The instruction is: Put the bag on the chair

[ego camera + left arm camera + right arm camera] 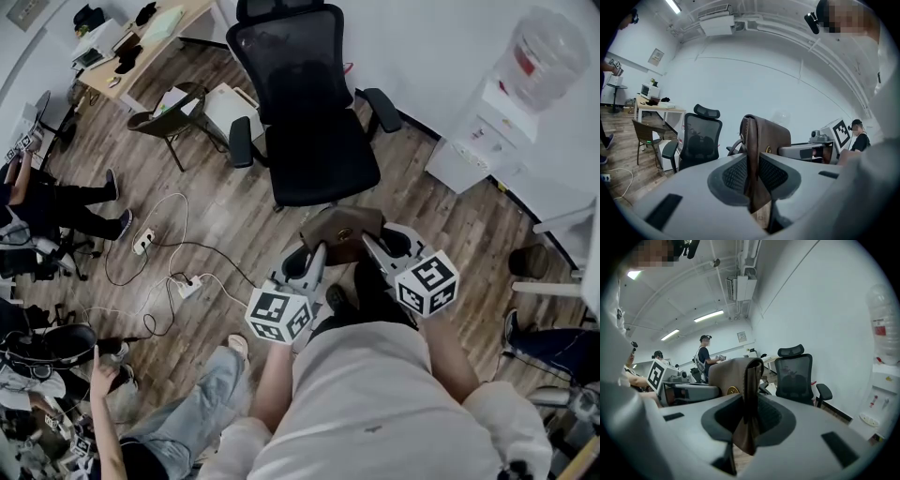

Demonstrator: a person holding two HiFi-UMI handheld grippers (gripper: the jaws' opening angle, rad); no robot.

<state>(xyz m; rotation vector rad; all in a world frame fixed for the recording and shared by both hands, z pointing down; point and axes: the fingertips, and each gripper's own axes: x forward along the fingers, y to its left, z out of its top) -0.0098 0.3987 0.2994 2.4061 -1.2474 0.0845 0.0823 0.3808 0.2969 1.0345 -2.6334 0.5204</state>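
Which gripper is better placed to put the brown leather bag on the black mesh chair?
Left gripper, marginally: it and the right gripper both clamp the bag, but the chair stands toward its side.

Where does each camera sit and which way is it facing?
Head view: head-mounted, steeply down at chair, bag, left gripper, right gripper; torso shows.
Left gripper view: on left gripper, along jaws shut on bag, chair at left.
Right gripper view: on right gripper, jaws shut on bag's other end, chair at right.
All share bag, chair.
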